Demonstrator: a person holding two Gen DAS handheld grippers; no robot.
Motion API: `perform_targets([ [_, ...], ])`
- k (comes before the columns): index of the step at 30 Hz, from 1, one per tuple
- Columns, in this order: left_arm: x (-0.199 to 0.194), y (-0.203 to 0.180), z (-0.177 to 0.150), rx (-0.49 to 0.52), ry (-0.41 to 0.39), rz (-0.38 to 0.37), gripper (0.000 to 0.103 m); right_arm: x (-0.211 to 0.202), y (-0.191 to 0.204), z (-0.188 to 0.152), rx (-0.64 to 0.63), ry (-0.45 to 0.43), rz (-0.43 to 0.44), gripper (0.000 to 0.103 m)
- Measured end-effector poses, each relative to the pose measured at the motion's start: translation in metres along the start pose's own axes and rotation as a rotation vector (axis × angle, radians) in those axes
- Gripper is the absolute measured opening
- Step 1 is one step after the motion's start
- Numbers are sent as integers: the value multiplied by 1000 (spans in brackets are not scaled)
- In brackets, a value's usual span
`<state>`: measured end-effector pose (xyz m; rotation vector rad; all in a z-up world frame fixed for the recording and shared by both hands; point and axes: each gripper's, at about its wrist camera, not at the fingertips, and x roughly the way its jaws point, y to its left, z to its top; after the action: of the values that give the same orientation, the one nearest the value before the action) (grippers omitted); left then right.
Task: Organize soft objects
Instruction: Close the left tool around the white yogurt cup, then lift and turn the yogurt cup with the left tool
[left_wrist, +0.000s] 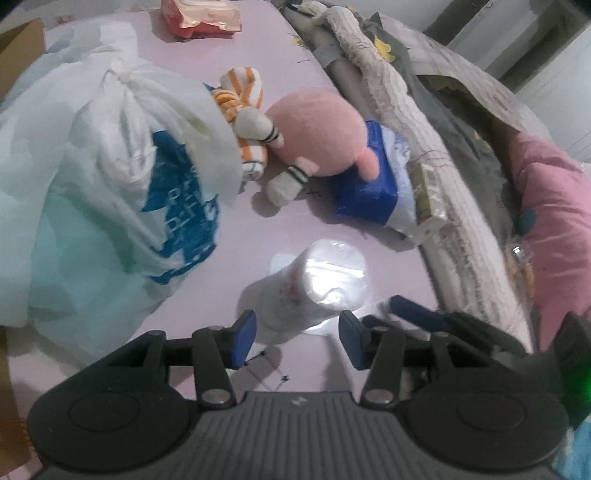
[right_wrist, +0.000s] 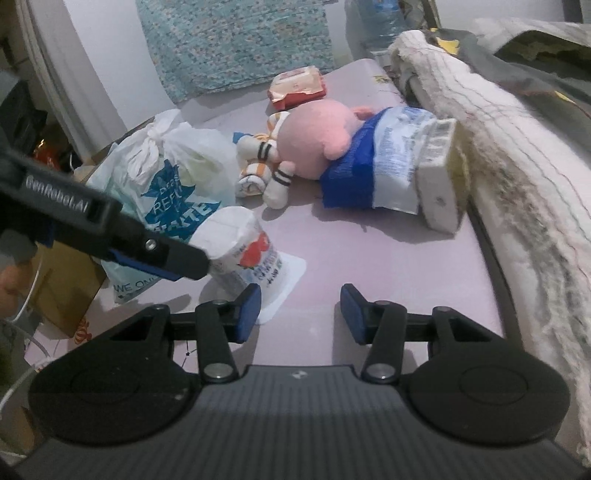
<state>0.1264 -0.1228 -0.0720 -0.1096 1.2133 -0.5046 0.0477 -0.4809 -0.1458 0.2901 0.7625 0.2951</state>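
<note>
My left gripper (left_wrist: 297, 338) has its fingers wide apart, holding nothing, right at the wrapped tissue roll (left_wrist: 317, 284) on the pink table (left_wrist: 332, 229). My right gripper (right_wrist: 301, 312) is wide too, empty, just beside the roll. The wrap looks slippery. I think it could slide out or roll toward the pink plush toy (left_wrist: 317, 136).

Pink table (right_wrist: 388, 258) — plush toy (right_wrist: 314, 144), bags (right_wrist: 162, 177)

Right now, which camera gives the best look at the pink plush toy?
The right wrist view: the pink plush toy lies in sharper focus there, resting partly on the blue-and-white packet. The left wrist view shows it too, but blurrier, beside the knotted white plastic bag.
</note>
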Motion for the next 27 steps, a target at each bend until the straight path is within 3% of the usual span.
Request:
perform_targets([
  [4, -4, 2, -6, 22, -26, 44, 48, -6, -14, -2, 89, -5, 39, 49],
  [11, -26, 5, 2, -24, -147, -24, 49, -7, -31, 6, 265, -35, 202, 49],
  [16, -22, -2, 15, -56, -147, -88, 60, -1, -17, 5, 214, -43, 200, 49],
  [19, -11, -8, 21, -61, -122, -88, 58, 8, -11, 2, 199, -35, 221, 47],
  [23, 1, -12, 25, -86, -90, -95, 54, 22, 1, 0, 143, -20, 208, 36],
  [27, 2, -18, 25, -85, -81, -103, 54, 23, 3, -1, 131, -23, 212, 36],
])
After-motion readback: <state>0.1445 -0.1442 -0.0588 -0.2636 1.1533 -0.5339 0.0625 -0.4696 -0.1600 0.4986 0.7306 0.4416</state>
